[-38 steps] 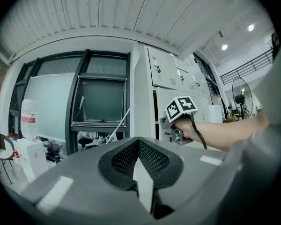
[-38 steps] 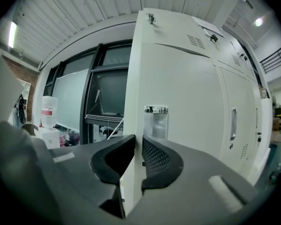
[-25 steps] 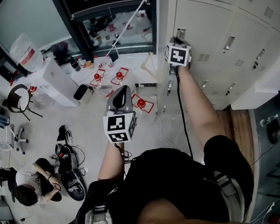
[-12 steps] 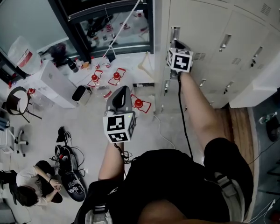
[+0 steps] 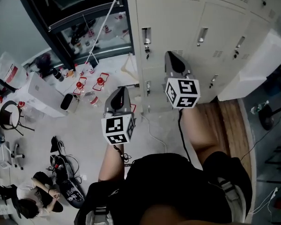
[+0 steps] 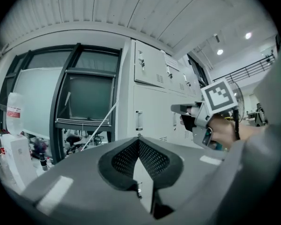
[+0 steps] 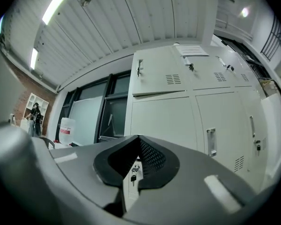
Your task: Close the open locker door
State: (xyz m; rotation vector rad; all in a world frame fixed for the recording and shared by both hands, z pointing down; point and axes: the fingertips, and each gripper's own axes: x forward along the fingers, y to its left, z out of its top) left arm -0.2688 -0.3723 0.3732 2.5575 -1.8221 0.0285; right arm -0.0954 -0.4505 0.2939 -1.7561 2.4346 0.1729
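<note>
The bank of cream lockers (image 5: 187, 13) fills the top of the head view. The left-column door (image 5: 161, 22) lies flush with its neighbours; its handle (image 5: 146, 34) has a small lock under it. My right gripper (image 5: 171, 56) hangs in the air short of that door, shut and holding nothing. In the right gripper view its tips (image 7: 139, 137) meet, with a locker lock (image 7: 133, 172) showing behind them. My left gripper (image 5: 123, 89) is further left and nearer me, also shut and empty (image 6: 138, 137). The left gripper view catches the right gripper (image 6: 178, 108) from the side.
A wide white panel (image 5: 253, 71) juts out from the lockers at right; I cannot tell what it is. A dark window frame (image 5: 61, 22) stands left of the lockers. Red-topped items (image 5: 99, 80), cables and a white box (image 5: 42, 90) litter the floor. A person (image 5: 25, 196) sits at lower left.
My right gripper has drawn back from the locker door's handle towards me. The left gripper shifted a little, and the lockers now sit more centrally in the head view.
</note>
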